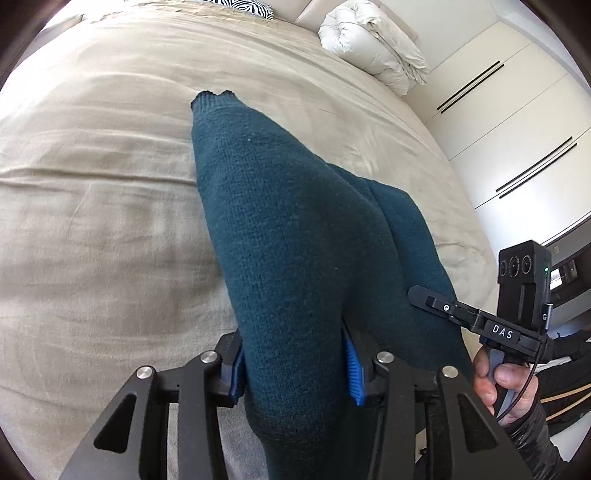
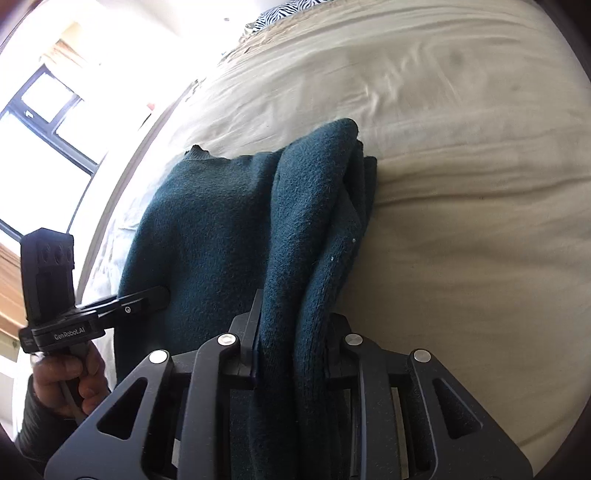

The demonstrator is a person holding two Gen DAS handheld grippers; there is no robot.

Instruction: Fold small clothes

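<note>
— What do we have from the left wrist?

— We see a dark teal knit garment point(image 1: 280, 229) draped across a beige bed point(image 1: 96, 192), running from a ribbed, notched edge far up the bedspread down into the left gripper point(image 1: 293, 369). Its jaws stand at a middling width with a thick bunch of the knit between the blue pads point(image 1: 352, 373). The cloth fills the gap, and we read that as a hold, though the pads are half buried and we cannot be wholly sure how firmly they press.

— And the other side?

— The right gripper point(image 2: 291, 339) has its jaws narrow, clamped on several folded layers of the same garment point(image 2: 221, 229). The layers bunch into a ridge running up and away from the jaws, with the flatter body of the knit spread to the left of it.

— Can we see each tool from the opposite camera?

— Yes. The left view catches the right gripper point(image 1: 417, 293) with its finger against the knit and a hand point(image 1: 498, 380) around its handle. The right view shows the left gripper point(image 2: 159, 295) likewise, gripped by the other hand point(image 2: 66, 384).

— Anything else in frame?

— A white duvet point(image 1: 373, 44) bundled at the far corner of the bed, a zebra-print pillow point(image 1: 240, 6), white wardrobe doors point(image 1: 517, 110), and a bright window point(image 2: 48, 110).
</note>
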